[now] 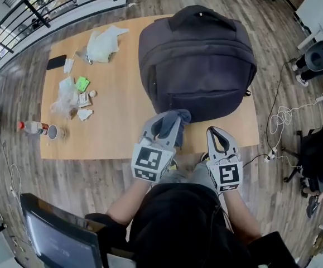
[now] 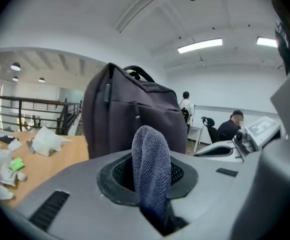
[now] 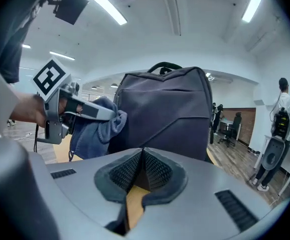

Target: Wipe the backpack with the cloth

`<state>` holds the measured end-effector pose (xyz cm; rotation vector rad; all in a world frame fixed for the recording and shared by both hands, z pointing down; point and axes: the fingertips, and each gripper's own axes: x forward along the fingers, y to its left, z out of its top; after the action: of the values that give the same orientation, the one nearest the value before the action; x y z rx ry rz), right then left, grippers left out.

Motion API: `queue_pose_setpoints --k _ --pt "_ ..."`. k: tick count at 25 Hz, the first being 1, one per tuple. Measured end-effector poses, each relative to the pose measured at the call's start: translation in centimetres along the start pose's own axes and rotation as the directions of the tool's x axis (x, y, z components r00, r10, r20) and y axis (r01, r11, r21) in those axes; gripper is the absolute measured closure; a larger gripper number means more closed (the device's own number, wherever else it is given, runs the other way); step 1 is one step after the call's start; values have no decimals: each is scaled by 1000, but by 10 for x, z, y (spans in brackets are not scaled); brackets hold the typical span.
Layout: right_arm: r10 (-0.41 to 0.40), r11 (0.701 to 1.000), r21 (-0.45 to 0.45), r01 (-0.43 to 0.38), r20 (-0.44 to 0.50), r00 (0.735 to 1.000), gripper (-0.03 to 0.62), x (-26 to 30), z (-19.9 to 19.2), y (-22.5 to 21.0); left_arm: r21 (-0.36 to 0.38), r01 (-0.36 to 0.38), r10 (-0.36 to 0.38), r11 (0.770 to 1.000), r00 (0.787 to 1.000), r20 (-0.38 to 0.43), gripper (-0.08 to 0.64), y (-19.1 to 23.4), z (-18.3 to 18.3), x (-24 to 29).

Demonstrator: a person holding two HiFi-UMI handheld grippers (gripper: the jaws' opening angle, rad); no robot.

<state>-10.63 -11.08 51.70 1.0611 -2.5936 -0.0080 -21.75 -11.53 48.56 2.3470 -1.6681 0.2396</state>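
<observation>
Your left tool point(image 1: 162, 125) is clamped on the cloth point(image 1: 176, 116), just beside the lower edge of the backpack point(image 1: 197, 60) on the surface point(image 1: 116, 124). Your right tool point(image 1: 221, 132) is closed and empty. Wiping appears about to start: press the cloth onto the fabric and stroke across. The backpack's contents cannot be seen.
</observation>
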Motion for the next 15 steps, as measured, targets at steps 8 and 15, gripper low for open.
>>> queue_pose_setpoints --k 8,15 --pt "60 998 -19 -59 24 998 575 15 20 15 11 -391 391 920 919 -54 485 153 -4 -72" --pt "-30 999 25 27 166 986 575 -2 69 -22 226 -270 233 936 956 179 485 197 103 -37"
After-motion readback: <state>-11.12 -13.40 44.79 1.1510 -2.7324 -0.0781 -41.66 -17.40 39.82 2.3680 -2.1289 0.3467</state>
